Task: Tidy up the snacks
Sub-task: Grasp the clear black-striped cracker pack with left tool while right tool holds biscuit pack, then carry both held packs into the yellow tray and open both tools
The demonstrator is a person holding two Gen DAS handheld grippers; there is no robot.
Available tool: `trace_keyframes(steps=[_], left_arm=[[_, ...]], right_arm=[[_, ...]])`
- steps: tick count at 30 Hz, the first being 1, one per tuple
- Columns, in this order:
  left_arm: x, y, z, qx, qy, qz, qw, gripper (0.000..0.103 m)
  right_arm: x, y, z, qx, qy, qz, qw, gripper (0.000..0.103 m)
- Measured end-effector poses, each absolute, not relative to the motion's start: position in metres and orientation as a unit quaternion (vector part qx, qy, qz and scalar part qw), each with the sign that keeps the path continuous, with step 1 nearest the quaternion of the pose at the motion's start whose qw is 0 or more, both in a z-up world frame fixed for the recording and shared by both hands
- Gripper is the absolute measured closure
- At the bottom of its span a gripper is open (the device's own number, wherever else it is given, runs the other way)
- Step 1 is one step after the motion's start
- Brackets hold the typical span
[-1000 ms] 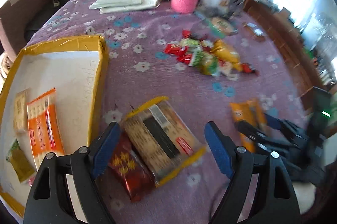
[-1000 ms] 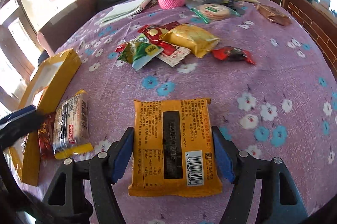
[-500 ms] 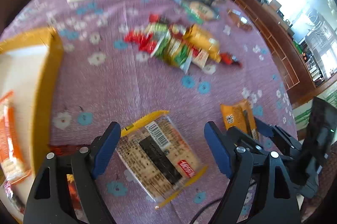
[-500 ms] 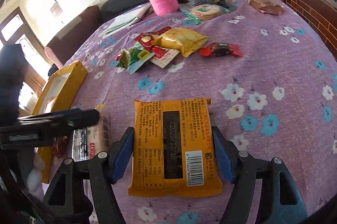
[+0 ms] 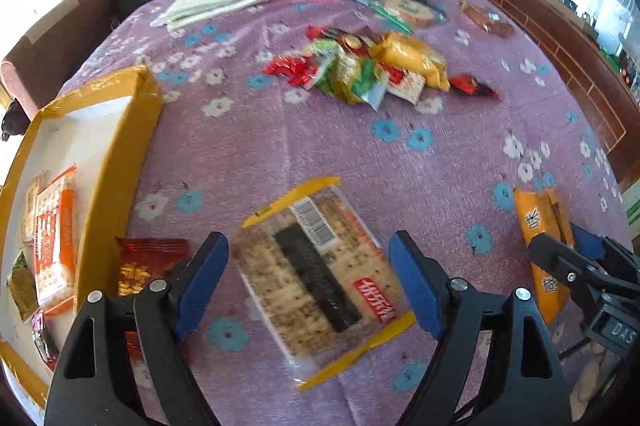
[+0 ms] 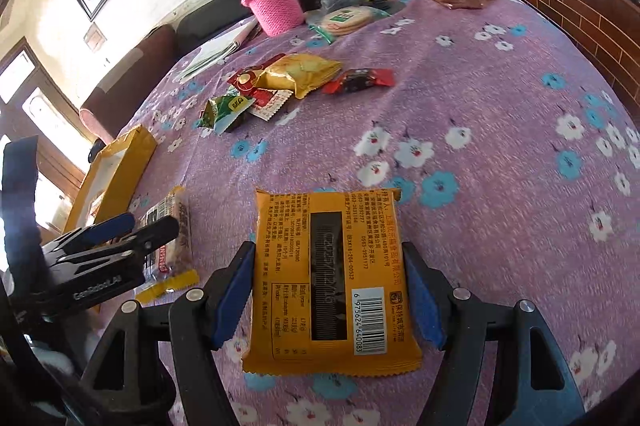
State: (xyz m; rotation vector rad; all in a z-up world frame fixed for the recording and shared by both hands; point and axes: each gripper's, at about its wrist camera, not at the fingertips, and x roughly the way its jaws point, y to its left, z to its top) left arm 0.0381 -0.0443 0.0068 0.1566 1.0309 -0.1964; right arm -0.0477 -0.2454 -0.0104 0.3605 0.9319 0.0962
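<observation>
Orange cracker packet [image 6: 328,276], barcode up, clamped in right claw [image 6: 328,294]; left claw [image 5: 308,282] released over clear cracker pack [image 5: 320,278]; floral purple worktop [image 6: 480,98].

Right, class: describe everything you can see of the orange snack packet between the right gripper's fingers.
The orange snack packet is a flat, rectangular pillow pack of glossy film with crimped ends. Its back faces up: black printed text, a dark central band and a white barcode near one corner. It sits squarely between the right gripper's blue-padded fingers, which press its long edges, its far end pointing away over the purple flowered tablecloth. From the left wrist view it appears edge-on, held in those fingers.
</observation>
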Motion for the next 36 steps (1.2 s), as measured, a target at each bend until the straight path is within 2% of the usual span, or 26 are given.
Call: trace_keyframes(steps=[3,5,6,8,9,12,16,18,20,21,24,26,30,36], left_arm=[[0.030,-0.054,0.003,0.109,0.479,-0.095,0.866,0.019],[0.026,-0.055,0.004,0.114,0.474,-0.102,0.867,0.026],[0.024,-0.055,0.006,0.112,0.470,-0.108,0.869,0.037],[0.017,-0.057,0.015,0.109,0.460,-0.140,0.870,0.102],[0.016,-0.057,0.018,0.101,0.467,-0.149,0.866,0.103],[0.013,-0.056,0.024,0.096,0.459,-0.151,0.870,0.103],[0.009,-0.031,0.039,0.024,0.446,-0.193,0.874,0.102],[0.010,-0.019,0.045,0.011,0.440,-0.182,0.879,0.089],[0.015,-0.009,0.043,0.006,0.445,-0.166,0.880,0.057],[0.017,-0.005,0.041,0.007,0.445,-0.155,0.882,0.053],[0.020,-0.006,0.032,0.017,0.451,-0.150,0.880,0.052],[0.021,-0.020,0.024,0.053,0.453,-0.146,0.878,0.040],[0.022,-0.031,0.009,0.091,0.447,-0.129,0.880,0.029],[0.020,-0.045,-0.005,0.148,0.445,-0.108,0.877,0.025]], right_arm=[[-0.051,-0.245,-0.010,0.174,0.446,0.047,0.877,0.031],[-0.052,-0.244,-0.010,0.173,0.446,0.047,0.877,0.031],[-0.053,-0.243,-0.010,0.172,0.446,0.046,0.877,0.031],[-0.055,-0.242,-0.009,0.174,0.447,0.044,0.877,0.031],[-0.056,-0.241,-0.008,0.175,0.446,0.044,0.877,0.031],[-0.059,-0.237,-0.003,0.170,0.443,0.046,0.879,0.031],[-0.062,-0.234,0.004,0.170,0.436,0.050,0.882,0.031],[-0.062,-0.232,0.005,0.170,0.436,0.049,0.882,0.031],[-0.063,-0.231,0.004,0.173,0.436,0.050,0.882,0.031],[-0.064,-0.229,0.004,0.174,0.436,0.053,0.881,0.031],[-0.064,-0.227,0.002,0.178,0.438,0.058,0.879,0.031],[-0.063,-0.227,0.001,0.180,0.439,0.061,0.878,0.031],[-0.062,-0.228,-0.001,0.184,0.439,0.065,0.877,0.031],[-0.060,-0.230,-0.007,0.189,0.442,0.069,0.874,0.031]])
